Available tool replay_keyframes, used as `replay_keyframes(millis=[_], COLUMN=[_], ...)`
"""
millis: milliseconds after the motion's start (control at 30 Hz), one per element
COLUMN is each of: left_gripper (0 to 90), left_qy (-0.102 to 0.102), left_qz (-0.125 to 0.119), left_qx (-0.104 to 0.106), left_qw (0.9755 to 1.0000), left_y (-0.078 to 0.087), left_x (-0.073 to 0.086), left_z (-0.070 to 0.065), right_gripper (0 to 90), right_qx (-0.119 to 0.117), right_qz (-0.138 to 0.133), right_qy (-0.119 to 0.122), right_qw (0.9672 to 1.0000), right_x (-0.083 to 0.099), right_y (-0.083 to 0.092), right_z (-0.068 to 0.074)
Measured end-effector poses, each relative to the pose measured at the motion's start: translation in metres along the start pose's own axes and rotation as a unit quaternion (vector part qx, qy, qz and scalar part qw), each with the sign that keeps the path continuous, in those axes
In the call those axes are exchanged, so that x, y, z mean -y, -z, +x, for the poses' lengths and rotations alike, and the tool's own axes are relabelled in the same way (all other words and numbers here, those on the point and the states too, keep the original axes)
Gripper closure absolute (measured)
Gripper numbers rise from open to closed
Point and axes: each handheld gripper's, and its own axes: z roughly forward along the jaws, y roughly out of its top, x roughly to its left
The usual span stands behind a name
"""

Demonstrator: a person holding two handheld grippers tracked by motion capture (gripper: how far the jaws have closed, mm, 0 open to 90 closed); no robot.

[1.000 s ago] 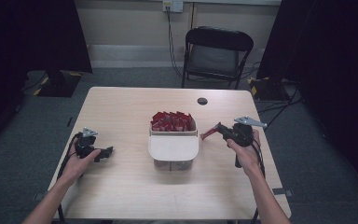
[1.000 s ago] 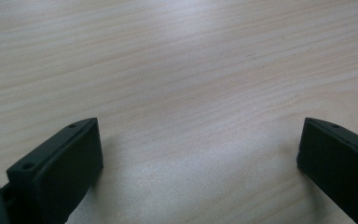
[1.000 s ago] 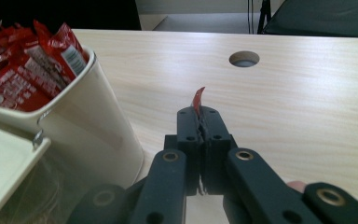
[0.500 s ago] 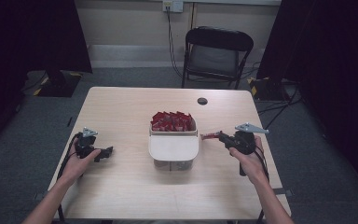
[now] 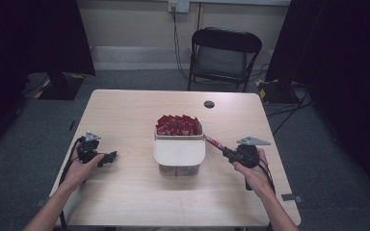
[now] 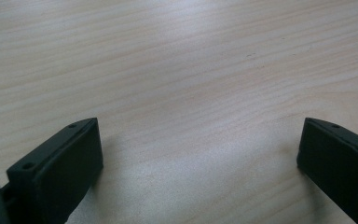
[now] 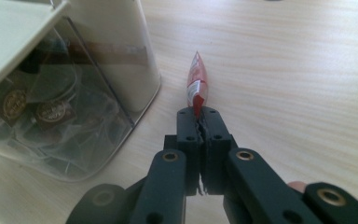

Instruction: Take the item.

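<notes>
The right gripper (image 7: 198,112) is pinching a red sachet (image 7: 196,84) between clenched jaws just beside the clear-fronted container (image 5: 179,153) — low over the table (image 5: 125,115) — while the left gripper (image 6: 198,154) is resting spread wide over bare wood, gripping nothing.

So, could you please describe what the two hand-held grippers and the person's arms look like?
Both are black. The left hand-held gripper has broad, flat, blocky jaw pads; the right hand-held gripper has linked bars with brass-coloured pivots. Each carries a grey three-cornered plate on top and trails a black cable. The forearms are bare, with no sleeves in view.
</notes>
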Motion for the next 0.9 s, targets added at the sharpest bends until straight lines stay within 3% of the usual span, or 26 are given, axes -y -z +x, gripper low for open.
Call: replay_keyframes(millis=[267,533,900], left_gripper=[0.0,0.0,0.0], left_qy=[0.0,0.0,0.0], left_qz=[0.0,0.0,0.0], left_qx=[0.0,0.0,0.0], left_qw=[1.0,1.0,1.0], left_y=[0.0,0.0,0.0], left_x=[0.0,0.0,0.0], left_z=[0.0,0.0,0.0], right_gripper=[88.0,87.3,81.6], right_qx=[-0.006,-0.011,-0.013], right_qz=[0.019,0.029,0.047], right_qy=[0.001,-0.02,-0.014], right_qw=[0.9998,0.9993,0.9987], right_x=[0.009,0.017,0.025], right_y=[-0.008,-0.014,-0.022], right_z=[0.003,0.004,0.006])
